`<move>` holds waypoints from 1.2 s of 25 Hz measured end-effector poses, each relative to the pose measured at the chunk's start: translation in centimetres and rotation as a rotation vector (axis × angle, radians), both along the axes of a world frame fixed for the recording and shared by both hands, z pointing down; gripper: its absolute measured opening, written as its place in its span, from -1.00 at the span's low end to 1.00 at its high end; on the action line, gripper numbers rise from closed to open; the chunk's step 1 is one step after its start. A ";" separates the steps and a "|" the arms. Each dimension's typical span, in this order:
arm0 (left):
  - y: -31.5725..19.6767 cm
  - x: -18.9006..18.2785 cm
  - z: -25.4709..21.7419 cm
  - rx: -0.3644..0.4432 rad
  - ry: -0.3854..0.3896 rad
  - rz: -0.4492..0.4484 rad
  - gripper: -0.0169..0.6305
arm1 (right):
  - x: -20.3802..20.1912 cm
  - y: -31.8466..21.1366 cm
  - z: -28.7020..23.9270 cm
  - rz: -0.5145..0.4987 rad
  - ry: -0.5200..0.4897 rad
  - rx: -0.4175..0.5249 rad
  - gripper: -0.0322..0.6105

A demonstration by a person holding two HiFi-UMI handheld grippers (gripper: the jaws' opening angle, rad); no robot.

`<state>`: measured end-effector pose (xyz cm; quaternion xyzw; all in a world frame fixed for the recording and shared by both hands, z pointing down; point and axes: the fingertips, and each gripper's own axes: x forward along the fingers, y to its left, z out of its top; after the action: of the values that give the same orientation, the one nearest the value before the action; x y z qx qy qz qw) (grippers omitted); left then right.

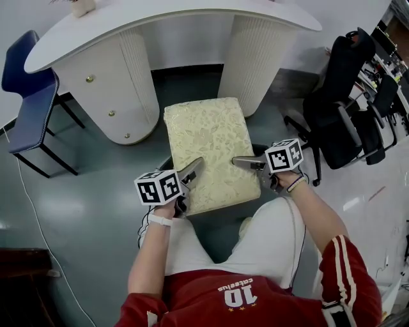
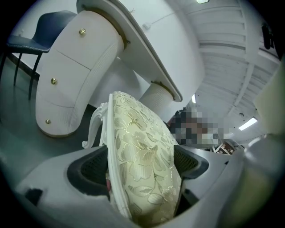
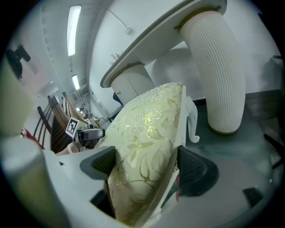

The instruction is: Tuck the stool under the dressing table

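The white dressing table stood across the far side, and the dark gap between its two ribbed pedestals was the slot meant for the seat. A blue chair and a black office chair stood well off to either side, clear of the path. The stool sat on the floor in front of that gap, its far edge near the pedestals but most of the cream floral cushion not yet under the top. The left gripper and right gripper each clamped a near corner of the seat, cushion and white frame pinched between wide-set jaws, probably so that both sides could be pushed evenly. The pads bore on the frame's edge.
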<state>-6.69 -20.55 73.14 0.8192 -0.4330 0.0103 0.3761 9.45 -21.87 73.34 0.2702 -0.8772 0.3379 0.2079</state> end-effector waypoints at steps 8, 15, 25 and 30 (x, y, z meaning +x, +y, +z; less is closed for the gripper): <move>-2.4 -0.6 -1.2 0.037 0.023 0.013 0.44 | -0.4 -0.9 0.7 0.066 0.011 -0.037 0.44; -4.2 -1.3 -0.7 -0.009 0.087 0.011 0.46 | -1.2 -3.9 -1.3 0.082 0.027 -0.002 0.44; -11.1 -0.4 2.3 -0.057 0.048 -0.026 0.55 | -1.2 -12.3 -0.2 0.083 0.025 0.027 0.44; -14.8 -1.0 3.3 -0.113 -0.036 0.006 0.60 | -1.9 -16.0 1.4 0.098 -0.028 -0.024 0.44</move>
<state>-7.64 -35.31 76.49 0.7976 -0.4360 0.0504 0.4138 7.56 -37.90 74.75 0.3055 -0.8616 0.3620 0.1823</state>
